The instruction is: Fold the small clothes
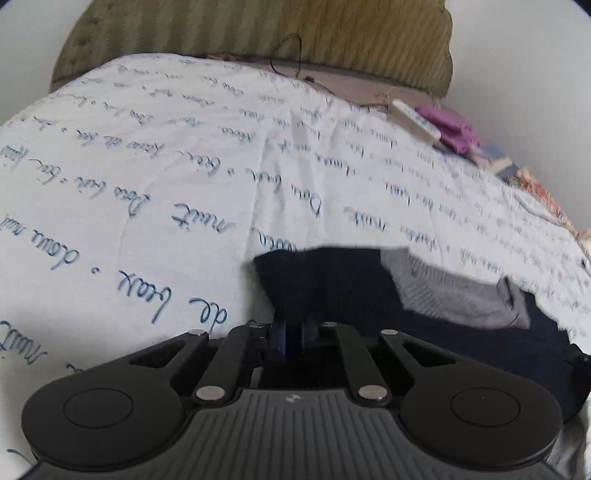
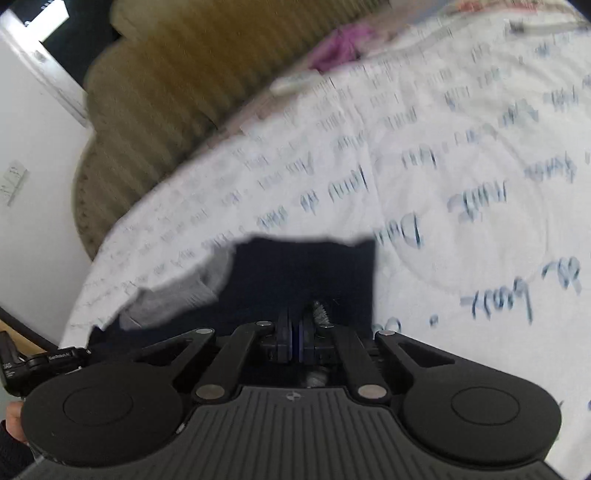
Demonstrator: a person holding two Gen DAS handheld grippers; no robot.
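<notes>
A small navy garment [image 1: 325,288] with a grey part [image 1: 461,299] lies on a white duvet [image 1: 147,166] printed with blue handwriting. In the left wrist view my left gripper [image 1: 293,334] is shut, and its pads pinch the garment's near left edge. The right wrist view is blurred. It shows the same navy garment [image 2: 303,269] with the grey part [image 2: 173,295] to its left. My right gripper [image 2: 295,338] is shut on the near edge of the navy cloth. The cloth stands up in front of both grippers and hides what lies under it.
An olive ribbed headboard [image 1: 258,33] stands behind the bed. A purple cloth [image 1: 454,127] and a white flat object [image 1: 417,118] lie at the far right, near patterned fabric [image 1: 535,184]. The other gripper's body [image 2: 37,363] and a hand [image 2: 11,417] show at the lower left.
</notes>
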